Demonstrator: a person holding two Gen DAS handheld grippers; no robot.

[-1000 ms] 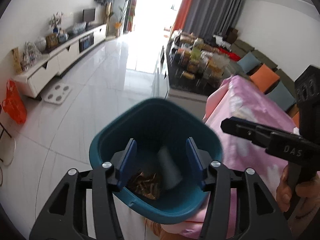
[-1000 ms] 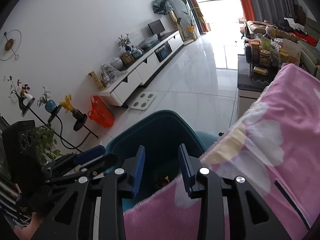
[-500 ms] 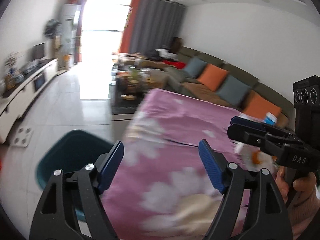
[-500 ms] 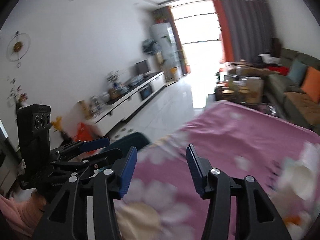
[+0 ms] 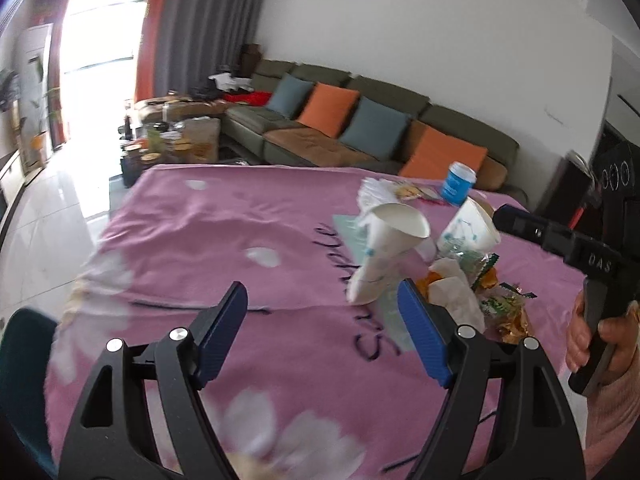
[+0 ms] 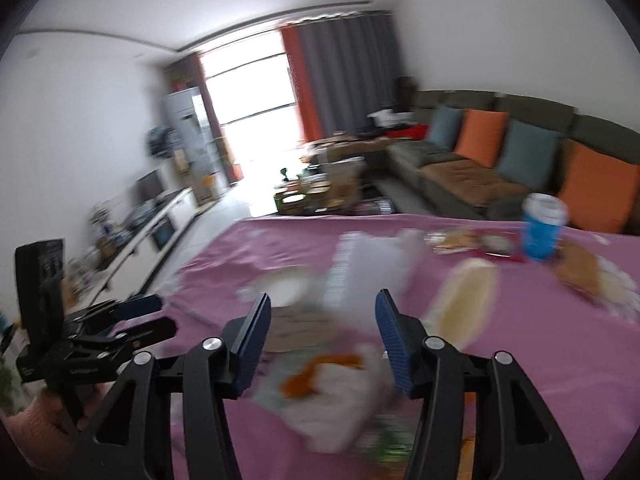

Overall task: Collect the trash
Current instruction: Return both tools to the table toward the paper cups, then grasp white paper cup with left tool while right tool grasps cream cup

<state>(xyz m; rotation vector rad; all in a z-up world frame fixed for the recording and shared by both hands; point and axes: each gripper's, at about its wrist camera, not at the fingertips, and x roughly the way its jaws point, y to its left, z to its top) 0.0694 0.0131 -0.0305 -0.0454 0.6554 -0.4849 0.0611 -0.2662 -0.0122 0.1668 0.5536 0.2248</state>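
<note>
A pile of trash lies on the pink flowered tablecloth (image 5: pixel 240 232): a tipped white paper cup (image 5: pixel 384 248), a second paper cup (image 5: pixel 468 228), crumpled white paper (image 5: pixel 456 292) and snack wrappers (image 5: pixel 504 312). My left gripper (image 5: pixel 320 324) is open and empty, just left of the pile. My right gripper (image 6: pixel 320 332) is open and empty above blurred white paper with orange scraps (image 6: pixel 324 384); it also shows at the right of the left wrist view (image 5: pixel 500 214). The teal bin's rim (image 5: pixel 20 344) shows at the lower left.
A blue cup (image 5: pixel 456 184) stands at the table's far edge, also in the right wrist view (image 6: pixel 542 226). A sofa with orange and blue cushions (image 5: pixel 360 120) runs behind the table. A cluttered coffee table (image 5: pixel 172 144) stands beyond it.
Both grippers swung from over the teal bin to the right, over the pink table to the trash pile. Both jaws have opened wider. The bin has slid to the frame's lower left.
</note>
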